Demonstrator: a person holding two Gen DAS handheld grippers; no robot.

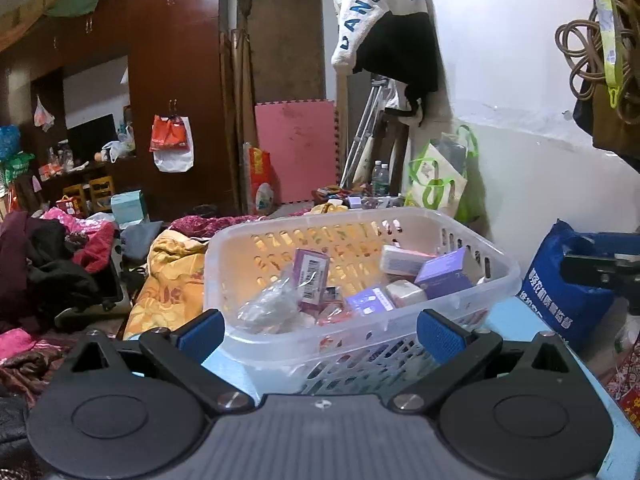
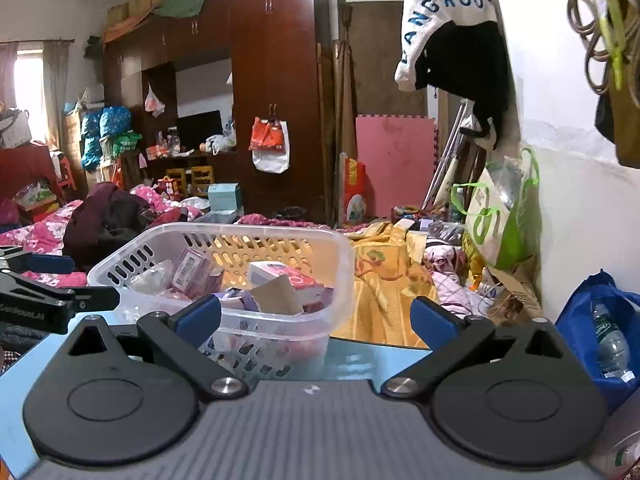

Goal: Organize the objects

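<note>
A clear plastic basket (image 1: 496, 258) (image 2: 340, 256) stands on a light blue table (image 1: 508, 324) (image 2: 360, 360). It holds several small boxes, such as a purple box (image 1: 310, 276) (image 2: 192, 270) and a lilac box (image 1: 442, 268), plus a crumpled plastic bag (image 1: 268, 306). My left gripper (image 1: 320, 334) is open just in front of the basket's near rim, nothing between its blue pads. My right gripper (image 2: 316, 320) is open too, by the basket's right corner. The left gripper's fingers (image 2: 48, 300) show at the right wrist view's left edge.
A blue bag (image 1: 568, 292) (image 2: 600, 332) with a water bottle (image 2: 610, 344) stands at the table's right by the white wall. Behind the table lies a bed with a yellow quilt (image 2: 384, 280) and heaped clothes (image 1: 52, 264). A green tote (image 2: 500, 216) leans at the wall.
</note>
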